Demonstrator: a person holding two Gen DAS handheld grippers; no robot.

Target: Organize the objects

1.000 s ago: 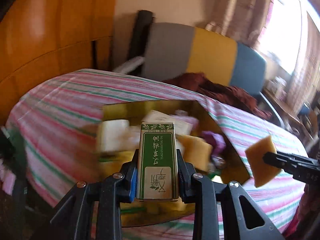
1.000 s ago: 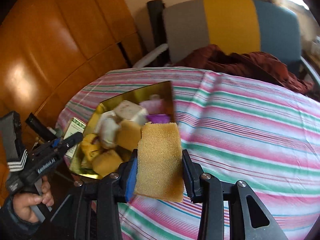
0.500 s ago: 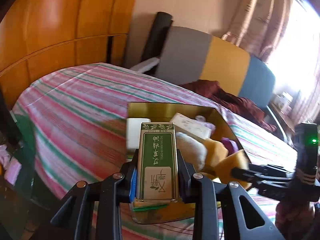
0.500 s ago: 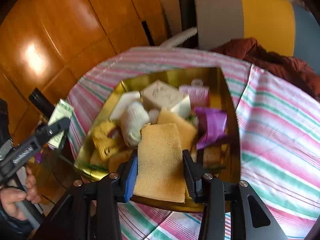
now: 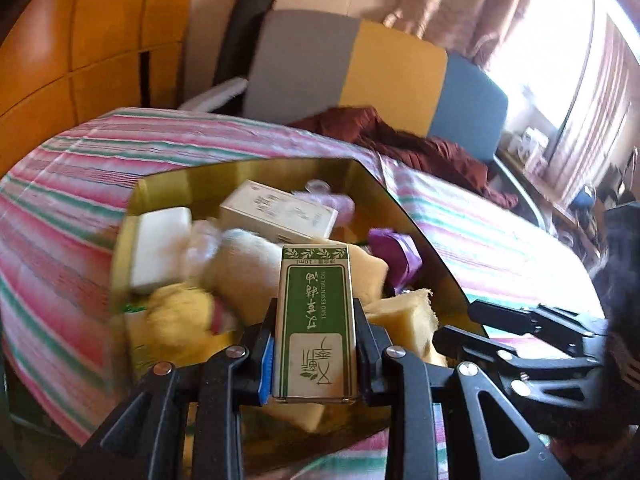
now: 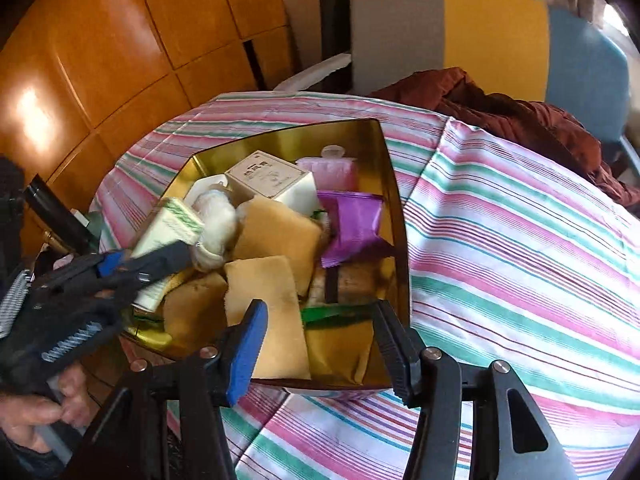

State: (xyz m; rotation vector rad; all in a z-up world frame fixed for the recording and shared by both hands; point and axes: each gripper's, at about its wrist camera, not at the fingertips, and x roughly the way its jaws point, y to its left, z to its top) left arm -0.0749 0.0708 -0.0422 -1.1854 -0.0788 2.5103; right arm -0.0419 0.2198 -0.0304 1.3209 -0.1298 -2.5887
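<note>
A green-and-cream essential-oil carton (image 5: 315, 322), printed with Chinese characters, is clamped upright in the left gripper (image 5: 315, 344) over the gold tin (image 6: 394, 184) of sponges and packets. The right gripper (image 6: 320, 344) hangs spread wide above a tan sponge (image 6: 272, 312) lying in the tin.

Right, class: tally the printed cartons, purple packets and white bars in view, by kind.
Printed cartons: 2 (green essential-oil carton, cream carton)
Purple packets: 1 (purple packet)
White bars: 1 (white bar)
Total: 4
</note>
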